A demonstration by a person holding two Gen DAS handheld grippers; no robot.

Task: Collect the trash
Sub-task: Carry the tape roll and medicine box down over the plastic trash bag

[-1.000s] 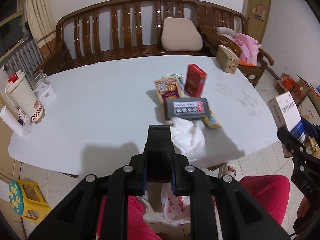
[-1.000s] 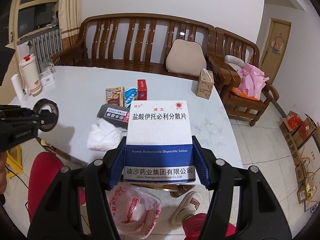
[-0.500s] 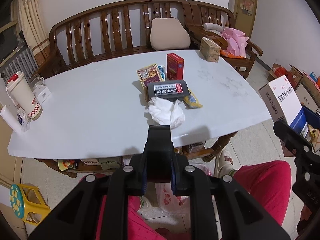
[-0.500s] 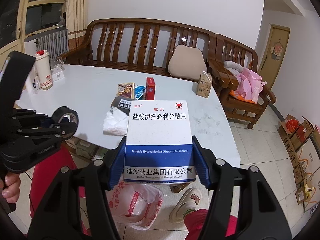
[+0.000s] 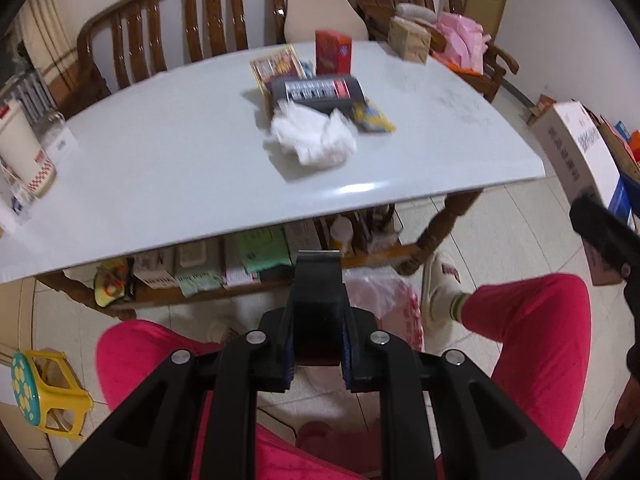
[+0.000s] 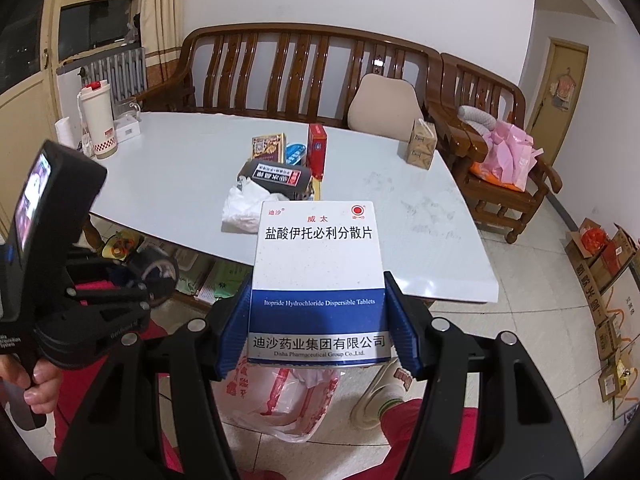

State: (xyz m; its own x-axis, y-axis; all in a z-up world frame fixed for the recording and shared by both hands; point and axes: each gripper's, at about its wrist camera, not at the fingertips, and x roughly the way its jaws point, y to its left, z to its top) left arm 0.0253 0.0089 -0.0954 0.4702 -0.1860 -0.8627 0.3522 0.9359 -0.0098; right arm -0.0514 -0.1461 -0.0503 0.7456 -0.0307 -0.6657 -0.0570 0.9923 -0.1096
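My left wrist camera looks steeply down along its tongs (image 5: 318,320), sitting off the near edge of the worktop (image 5: 160,168), so it takes in the floor, the shelf under it and red-trousered knees (image 5: 532,336). My right wrist camera tilts down less, looking across the worktop (image 6: 180,168) toward the wooden bench (image 6: 304,68). Both views share the worktop, the crumpled tissue (image 5: 316,136) (image 6: 242,210), the plastic bag (image 5: 384,300) (image 6: 280,396) on the floor and the bench (image 5: 200,20).

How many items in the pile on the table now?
6: crumpled tissue nearest, dark box behind it, yellow wrapper at its right, patterned pack, blue pack and upright red box at the back. More may be hidden underneath.
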